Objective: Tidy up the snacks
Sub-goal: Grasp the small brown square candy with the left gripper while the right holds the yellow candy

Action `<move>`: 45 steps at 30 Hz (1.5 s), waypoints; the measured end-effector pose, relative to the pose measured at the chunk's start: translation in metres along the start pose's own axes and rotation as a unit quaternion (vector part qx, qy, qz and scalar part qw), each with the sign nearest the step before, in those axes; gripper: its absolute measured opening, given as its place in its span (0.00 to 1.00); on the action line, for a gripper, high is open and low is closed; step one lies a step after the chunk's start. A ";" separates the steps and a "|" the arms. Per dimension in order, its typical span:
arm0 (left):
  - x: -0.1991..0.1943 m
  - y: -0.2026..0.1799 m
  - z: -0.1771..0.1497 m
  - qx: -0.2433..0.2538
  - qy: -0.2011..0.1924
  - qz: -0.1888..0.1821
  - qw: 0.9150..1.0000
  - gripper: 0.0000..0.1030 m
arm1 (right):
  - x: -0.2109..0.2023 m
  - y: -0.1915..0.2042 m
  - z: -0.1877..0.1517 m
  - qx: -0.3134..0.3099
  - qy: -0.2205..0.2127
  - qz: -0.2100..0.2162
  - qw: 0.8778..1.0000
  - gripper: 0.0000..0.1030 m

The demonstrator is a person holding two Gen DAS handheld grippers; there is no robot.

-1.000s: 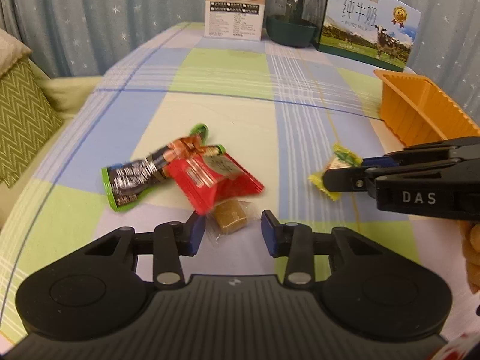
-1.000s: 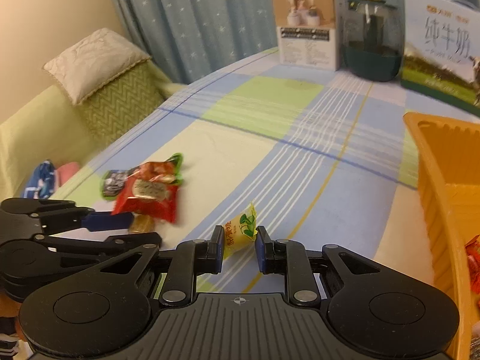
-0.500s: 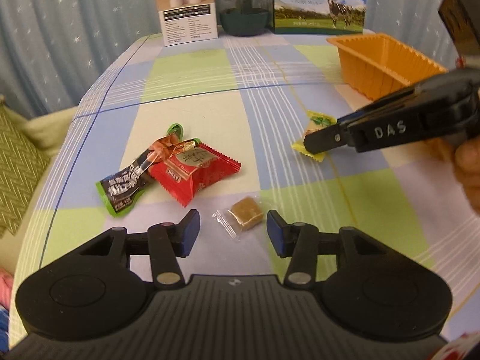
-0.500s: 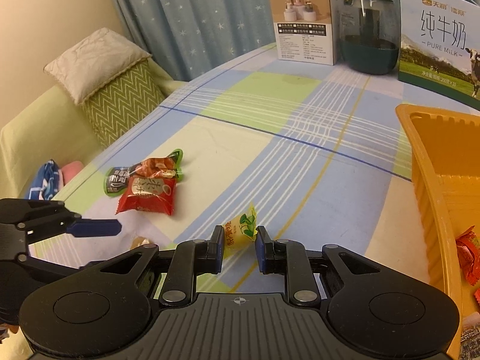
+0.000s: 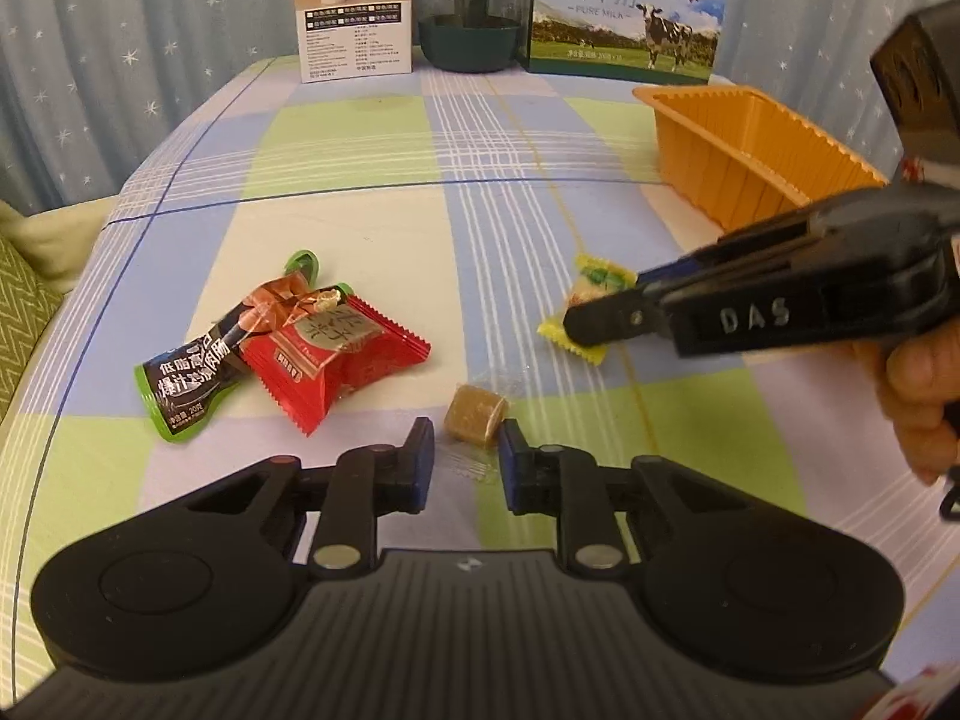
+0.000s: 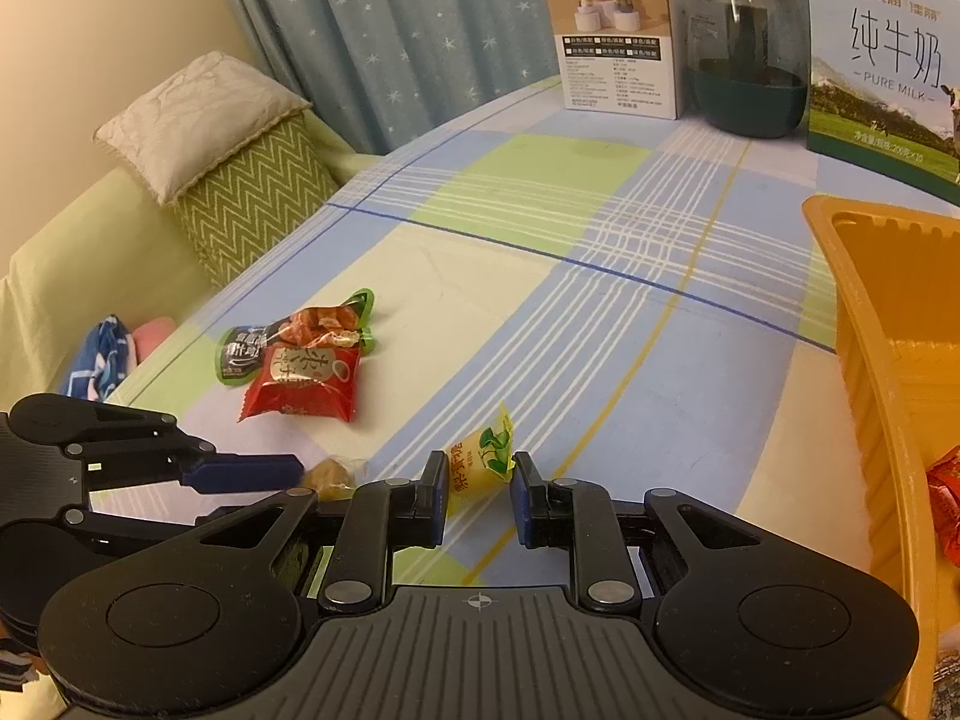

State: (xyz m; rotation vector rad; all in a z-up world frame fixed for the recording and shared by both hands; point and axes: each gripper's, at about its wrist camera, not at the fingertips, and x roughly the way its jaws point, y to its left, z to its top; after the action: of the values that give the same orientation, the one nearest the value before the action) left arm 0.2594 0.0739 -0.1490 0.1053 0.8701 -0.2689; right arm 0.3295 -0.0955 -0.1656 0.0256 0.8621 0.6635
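My left gripper (image 5: 462,450) is open over the checked tablecloth, its fingertips either side of a brown candy in clear wrap (image 5: 475,413). A red snack packet (image 5: 336,360) lies on a black-and-green sausage packet (image 5: 192,384) to its left. My right gripper (image 6: 479,477) stands around a yellow-green candy packet (image 6: 480,462), its pads close to both sides; the packet leans upright on the cloth. In the left wrist view the same packet (image 5: 594,279) shows behind the right gripper's fingers (image 5: 606,321). The orange tray (image 5: 744,156) stands at the right.
A white product box (image 5: 354,12), a dark green jar (image 5: 471,6) and a milk carton box (image 5: 627,9) line the table's far edge. A red packet (image 6: 945,504) lies in the orange tray (image 6: 888,396). A sofa with a green zigzag cushion (image 6: 252,198) stands left of the table.
My left gripper has moved forward and narrowed around the brown candy. The right gripper stays at the yellow-green packet, with its jaws a little wider than before.
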 end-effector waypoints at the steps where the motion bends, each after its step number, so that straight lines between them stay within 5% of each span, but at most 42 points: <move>1: 0.000 -0.001 0.000 0.002 0.001 0.005 1.000 0.04 | 0.001 0.001 -0.001 -0.004 0.004 0.002 1.000 0.21; 8: 0.000 0.001 0.000 -0.001 0.004 0.013 1.000 0.01 | 0.006 0.009 -0.007 -0.038 0.011 -0.015 0.999 0.27; 10: 0.000 -0.003 -0.001 0.022 0.001 0.019 1.000 0.02 | 0.006 0.010 -0.008 -0.043 0.012 -0.026 0.999 0.56; 12: 0.000 -0.006 -0.003 0.042 -0.005 0.029 0.999 0.06 | 0.006 0.009 -0.009 -0.044 0.015 -0.036 0.998 0.63; 20: 0.011 -0.015 -0.001 0.102 -0.034 0.048 0.993 0.23 | 0.002 -0.002 -0.008 -0.035 0.017 -0.051 0.998 0.63; 29: 0.024 -0.016 0.005 0.137 -0.060 0.043 0.988 0.28 | -0.002 -0.007 -0.008 -0.028 0.017 -0.044 0.999 0.63; 35: 0.027 -0.006 0.011 0.093 -0.057 0.009 0.994 0.27 | -0.003 -0.009 -0.008 -0.021 0.015 -0.041 0.999 0.63; 38: 0.027 -0.003 0.015 0.062 -0.041 -0.010 0.997 0.19 | -0.004 -0.010 -0.008 -0.019 0.016 -0.041 0.999 0.63; 45: 0.008 0.001 0.010 -0.018 0.006 0.017 1.000 0.18 | -0.010 -0.005 -0.009 -0.016 0.021 -0.026 0.999 0.63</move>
State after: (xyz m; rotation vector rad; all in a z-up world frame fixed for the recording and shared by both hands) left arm 0.2718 0.0714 -0.1488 0.0873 0.8840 -0.2211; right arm 0.3208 -0.1075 -0.1663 -0.0383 0.8892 0.6313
